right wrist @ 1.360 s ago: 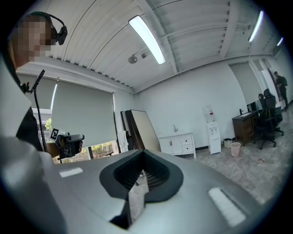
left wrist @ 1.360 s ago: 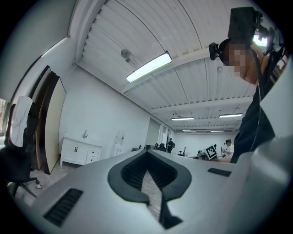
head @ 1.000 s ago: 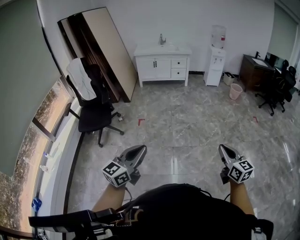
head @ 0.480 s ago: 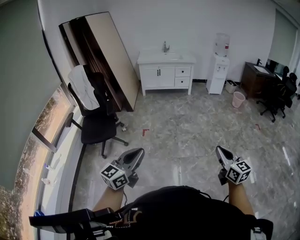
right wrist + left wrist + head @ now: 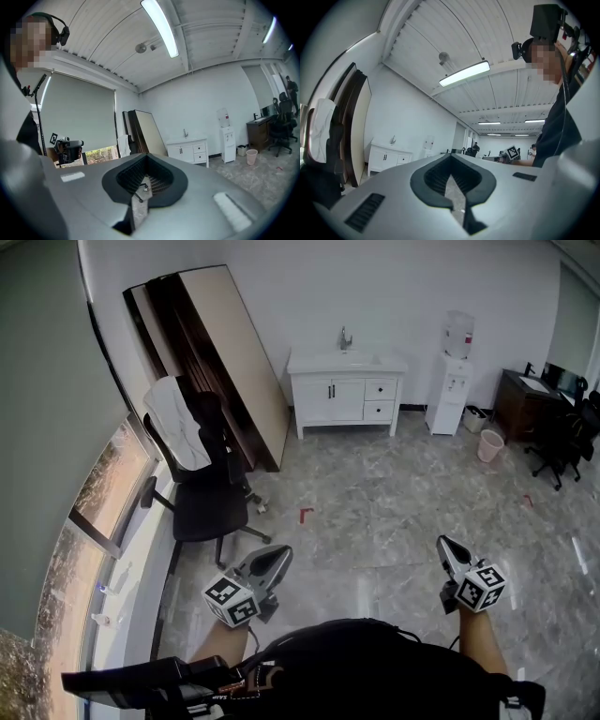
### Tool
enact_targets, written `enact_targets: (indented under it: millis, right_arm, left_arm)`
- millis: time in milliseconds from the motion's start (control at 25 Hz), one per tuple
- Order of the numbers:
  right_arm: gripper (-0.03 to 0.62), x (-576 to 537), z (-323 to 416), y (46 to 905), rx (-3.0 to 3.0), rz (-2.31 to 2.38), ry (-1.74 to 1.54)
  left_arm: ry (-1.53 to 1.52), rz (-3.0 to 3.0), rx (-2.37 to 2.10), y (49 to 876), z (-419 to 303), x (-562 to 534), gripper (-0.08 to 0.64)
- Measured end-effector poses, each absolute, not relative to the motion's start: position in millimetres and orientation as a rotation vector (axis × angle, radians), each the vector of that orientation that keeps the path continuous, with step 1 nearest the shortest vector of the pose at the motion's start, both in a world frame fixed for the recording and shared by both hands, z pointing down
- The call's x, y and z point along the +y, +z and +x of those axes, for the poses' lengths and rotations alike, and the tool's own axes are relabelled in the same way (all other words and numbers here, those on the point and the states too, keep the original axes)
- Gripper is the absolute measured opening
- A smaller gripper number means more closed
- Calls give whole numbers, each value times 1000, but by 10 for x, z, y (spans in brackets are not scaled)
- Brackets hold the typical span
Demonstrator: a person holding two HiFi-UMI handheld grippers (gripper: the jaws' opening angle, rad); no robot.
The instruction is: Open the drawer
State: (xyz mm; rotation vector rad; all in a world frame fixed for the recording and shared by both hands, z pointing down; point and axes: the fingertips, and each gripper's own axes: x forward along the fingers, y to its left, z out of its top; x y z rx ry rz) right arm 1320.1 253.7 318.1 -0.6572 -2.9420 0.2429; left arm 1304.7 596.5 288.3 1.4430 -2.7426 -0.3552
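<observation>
Facing white cabinet [image 5: 345, 400] across marble floor [image 5: 394, 493]: left tongs [image 5: 280, 555], right tongs [image 5: 443, 543], each pressed together.

Office room — swivel chair [image 5: 208, 507], dark desk [image 5: 521, 397], water dispenser [image 5: 456, 381], marble floor [image 5: 394, 512]

The left gripper [image 5: 279, 553] and the right gripper [image 5: 444, 545] are held forward side by side, pointing level, jaws closed on nothing.

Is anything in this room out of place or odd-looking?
Big panels lean tilted against the back wall beside the white cabinet, and a white cloth hangs over the black chair. Nothing looks spilled or broken.
</observation>
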Motion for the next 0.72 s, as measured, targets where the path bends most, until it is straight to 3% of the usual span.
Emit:
enact_targets:
  millis: [400, 720]
  right_arm:
    - [-2, 2307, 12458, 3332, -2883, -746, 256]
    - [-3, 1187, 11960, 3175, -2845, -880, 248]
  left_arm:
    - [-348, 1376, -2755, 2988, 12493, 5633, -6]
    - [-383, 1298, -2804, 2855, 12124, 4415, -6]
